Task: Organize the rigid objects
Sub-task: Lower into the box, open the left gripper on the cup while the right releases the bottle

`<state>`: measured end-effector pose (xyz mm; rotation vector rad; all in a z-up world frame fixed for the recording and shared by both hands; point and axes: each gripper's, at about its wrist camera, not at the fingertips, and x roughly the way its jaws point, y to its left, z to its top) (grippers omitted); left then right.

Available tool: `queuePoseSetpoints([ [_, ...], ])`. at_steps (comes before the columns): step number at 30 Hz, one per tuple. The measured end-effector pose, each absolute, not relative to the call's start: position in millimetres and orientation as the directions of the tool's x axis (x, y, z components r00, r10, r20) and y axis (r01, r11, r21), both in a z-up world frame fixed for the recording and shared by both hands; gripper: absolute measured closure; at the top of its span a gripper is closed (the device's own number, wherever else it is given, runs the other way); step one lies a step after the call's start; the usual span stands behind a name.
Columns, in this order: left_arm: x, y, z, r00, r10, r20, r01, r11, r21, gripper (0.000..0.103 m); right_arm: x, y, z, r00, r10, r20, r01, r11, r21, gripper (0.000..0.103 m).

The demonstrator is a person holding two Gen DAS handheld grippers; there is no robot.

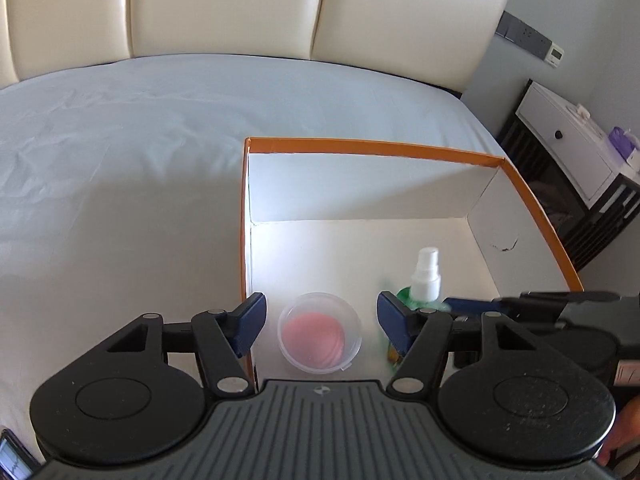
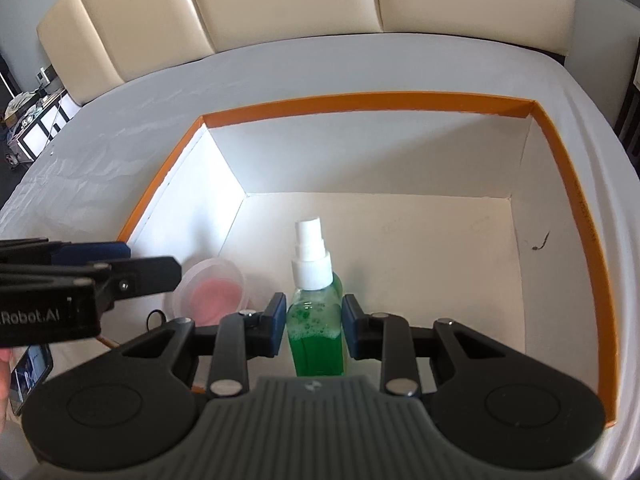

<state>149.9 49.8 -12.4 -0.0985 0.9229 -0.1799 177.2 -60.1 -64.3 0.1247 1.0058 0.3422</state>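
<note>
An orange-rimmed white box (image 1: 372, 147) (image 2: 360, 106) sits on the bed. Inside it lies a clear plastic tub with pink contents (image 1: 319, 333) (image 2: 212, 290). My left gripper (image 1: 320, 322) is open above the tub, its fingers wide on either side and not touching it. My right gripper (image 2: 315, 328) is shut on a green spray bottle (image 2: 316, 320) with a white nozzle, held upright inside the box. The bottle also shows in the left wrist view (image 1: 424, 280), beside the left gripper's right finger.
The pale blue bed sheet (image 1: 120, 160) spreads to the left, with a cream padded headboard (image 1: 240, 4) behind. A white-drawered nightstand (image 1: 568, 140) stands to the right of the bed. A phone screen (image 2: 30, 368) shows at the lower left.
</note>
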Motion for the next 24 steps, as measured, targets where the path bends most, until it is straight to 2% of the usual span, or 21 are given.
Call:
queuePoseSetpoints([
  [5,151,48,-17,0.584,-0.198,-0.787,0.113,0.980,-0.162,0.035,176,-41,-66,0.469,0.371,-0.801,-0.254,0.926,0.280,0.074],
  [8,148,52,-17,0.585,-0.198,-0.786,0.105,0.980,-0.168,0.035,174,-32,-67,0.458,0.400,-0.794,-0.274,0.913,0.302,0.074],
  [15,149,52,-18,0.579,-0.205,-0.789,0.112,0.979,-0.172,0.035,162,-15,-61,0.485,0.336,-0.807,-0.356,0.919,0.169,0.074],
  [24,144,52,-13,0.591,-0.212,-0.779,0.110,0.977,-0.182,0.034,167,-30,-53,0.410,0.381,-0.829,-0.325,0.910,0.257,0.072],
])
